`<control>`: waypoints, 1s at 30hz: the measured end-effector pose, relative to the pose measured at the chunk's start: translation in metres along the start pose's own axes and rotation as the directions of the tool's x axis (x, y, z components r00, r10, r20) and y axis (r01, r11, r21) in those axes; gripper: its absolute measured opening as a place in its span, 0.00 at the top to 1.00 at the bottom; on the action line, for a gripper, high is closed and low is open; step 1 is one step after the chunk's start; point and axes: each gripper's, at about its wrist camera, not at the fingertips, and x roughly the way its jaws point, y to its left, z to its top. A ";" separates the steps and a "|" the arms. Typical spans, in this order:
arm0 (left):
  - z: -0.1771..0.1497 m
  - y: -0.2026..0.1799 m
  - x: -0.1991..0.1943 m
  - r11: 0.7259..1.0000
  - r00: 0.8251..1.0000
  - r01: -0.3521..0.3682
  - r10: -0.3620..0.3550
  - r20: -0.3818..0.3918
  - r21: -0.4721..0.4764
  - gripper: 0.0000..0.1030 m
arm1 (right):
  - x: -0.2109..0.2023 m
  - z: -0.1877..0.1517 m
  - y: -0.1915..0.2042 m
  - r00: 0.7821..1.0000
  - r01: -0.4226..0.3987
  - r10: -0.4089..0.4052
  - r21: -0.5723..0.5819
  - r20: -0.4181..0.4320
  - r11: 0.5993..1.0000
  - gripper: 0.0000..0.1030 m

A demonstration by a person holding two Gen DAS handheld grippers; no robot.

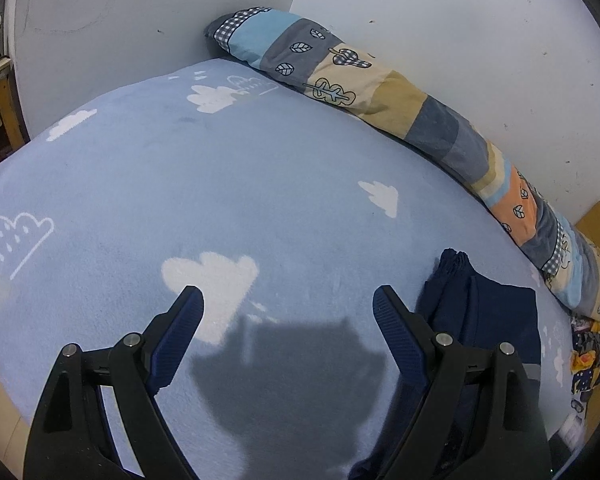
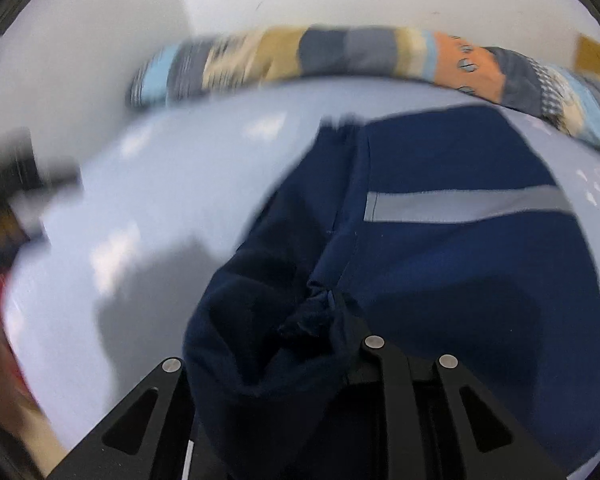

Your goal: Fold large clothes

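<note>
- Navy garment (image 2: 440, 264): fills the centre and right of the right wrist view, lying on the bed; a grey reflective stripe (image 2: 464, 203) crosses its upper right part.
- In the left wrist view the same garment (image 1: 488, 320) appears at lower right, partly behind the right-hand finger.
- Right gripper (image 2: 300, 360): fingertips buried under bunched navy cloth, which drapes over the jaws; whether the jaws pinch it cannot be told.
- Left gripper (image 1: 288, 304): jaws spread wide, nothing between them, above its own shadow on the sheet.
- Bed sheet (image 1: 260, 184): pale blue with white clouds.
- Patchwork bolster (image 1: 380, 92): runs along the white wall (image 1: 460, 20), upper centre to right edge.
</note>
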 end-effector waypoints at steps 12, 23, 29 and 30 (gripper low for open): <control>-0.006 -0.013 0.002 0.999 1.000 -0.001 0.001 -0.008 0.042 0.15 | -0.008 -0.026 0.031 1.000 0.011 -0.007 -0.143 0.023 0.990 0.78; -0.007 -0.016 0.006 0.999 1.000 -0.010 0.011 -0.019 0.051 0.15 | -0.037 -0.047 0.045 0.994 -0.104 0.092 -0.261 -0.060 0.960 0.39; -0.012 -0.025 0.003 0.997 0.999 0.026 -0.024 -0.022 0.078 0.15 | -0.087 -0.052 0.001 0.883 -0.466 0.450 -0.128 -0.135 0.876 0.69; -0.013 -0.028 0.003 0.995 0.999 0.044 -0.042 -0.029 0.089 0.15 | -0.096 -0.049 -0.015 0.883 -0.466 0.457 -0.089 -0.104 0.880 0.70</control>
